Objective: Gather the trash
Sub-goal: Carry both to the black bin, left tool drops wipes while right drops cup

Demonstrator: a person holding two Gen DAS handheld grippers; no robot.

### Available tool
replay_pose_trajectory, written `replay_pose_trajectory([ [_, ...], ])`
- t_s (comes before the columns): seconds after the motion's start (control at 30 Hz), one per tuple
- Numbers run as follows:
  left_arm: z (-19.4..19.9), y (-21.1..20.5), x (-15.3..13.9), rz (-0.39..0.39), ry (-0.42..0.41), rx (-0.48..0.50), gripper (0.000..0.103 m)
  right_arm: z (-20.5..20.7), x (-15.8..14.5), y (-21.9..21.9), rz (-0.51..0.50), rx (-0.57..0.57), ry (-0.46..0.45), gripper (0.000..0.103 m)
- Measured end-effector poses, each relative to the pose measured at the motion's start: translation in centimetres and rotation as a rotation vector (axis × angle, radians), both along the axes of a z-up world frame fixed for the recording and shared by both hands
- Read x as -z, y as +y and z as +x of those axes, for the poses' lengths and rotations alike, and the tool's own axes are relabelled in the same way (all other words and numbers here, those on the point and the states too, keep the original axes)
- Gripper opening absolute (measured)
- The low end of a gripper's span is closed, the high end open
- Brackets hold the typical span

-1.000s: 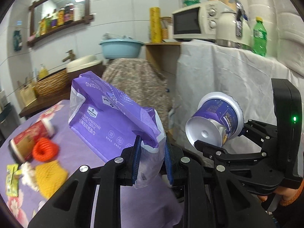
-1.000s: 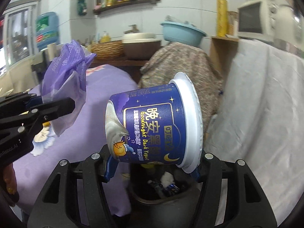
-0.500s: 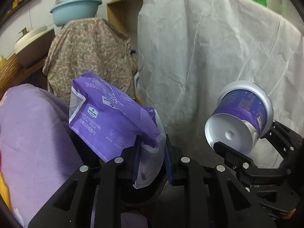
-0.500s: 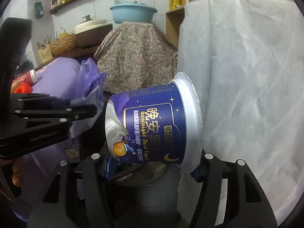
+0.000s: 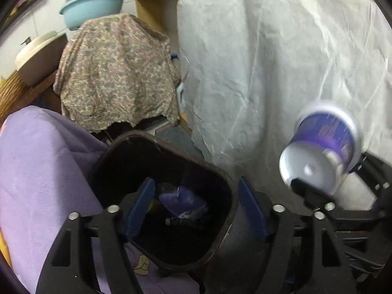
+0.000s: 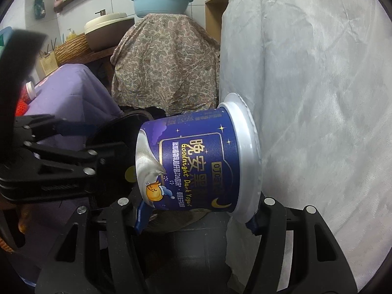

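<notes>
My left gripper (image 5: 196, 208) is open and empty just above the black trash bin (image 5: 227, 191). The purple plastic wrapper (image 5: 183, 201) lies inside the bin among other dark trash. My right gripper (image 6: 196, 214) is shut on a blue yogurt tub (image 6: 196, 164), held on its side with the lid to the right. The tub also shows at the right of the left wrist view (image 5: 321, 154), beside the bin. The left gripper shows at the left of the right wrist view (image 6: 73, 152).
A purple tablecloth (image 5: 36, 171) hangs at the left of the bin. A white sheet (image 5: 269, 61) covers furniture at the right. A paisley cloth (image 5: 115, 73) drapes an object behind the bin, with a blue basin (image 5: 93, 7) on top.
My left gripper has opened and the purple wrapper has dropped into the bin. The left gripper has tilted down over the bin. The right gripper still holds the tub.
</notes>
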State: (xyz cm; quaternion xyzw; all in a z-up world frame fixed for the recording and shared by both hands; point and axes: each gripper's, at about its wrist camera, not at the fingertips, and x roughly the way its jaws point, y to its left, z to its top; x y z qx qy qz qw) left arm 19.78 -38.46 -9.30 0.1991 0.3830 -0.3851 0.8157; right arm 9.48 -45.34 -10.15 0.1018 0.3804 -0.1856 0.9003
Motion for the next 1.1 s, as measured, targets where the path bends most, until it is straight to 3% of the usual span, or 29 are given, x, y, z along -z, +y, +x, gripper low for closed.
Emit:
replay_pose_trajectory([
  [0.1,0.0,1.3,-2.0,-0.049,-0.055,-0.038,0.088,1.0,0.5,-0.2,0.006,-0.002,0.010,0.060],
  [0.27,0.0,3.3,-4.3,-0.093,-0.099,-0.099,0.090,3.2,1.5,0.3,0.034,-0.046,0.026,0.060],
  [0.53,0.2,7.8,-6.9,-0.169,-0.096,-0.189,0.097,8.6,4.6,4.3,0.077,-0.209,0.090,0.060],
  [0.67,-0.1,10.0,-7.2,-0.176,-0.099,-0.227,0.097,11.6,7.3,6.2,0.080,-0.268,0.152,0.060],
  [1.0,0.0,15.2,-7.5,-0.207,-0.087,-0.334,0.097,15.8,12.7,6.8,0.088,-0.286,0.265,0.061],
  [1.1,-0.2,15.9,-7.6,-0.209,-0.090,-0.348,0.097,15.7,13.6,7.5,0.065,-0.282,0.282,0.075],
])
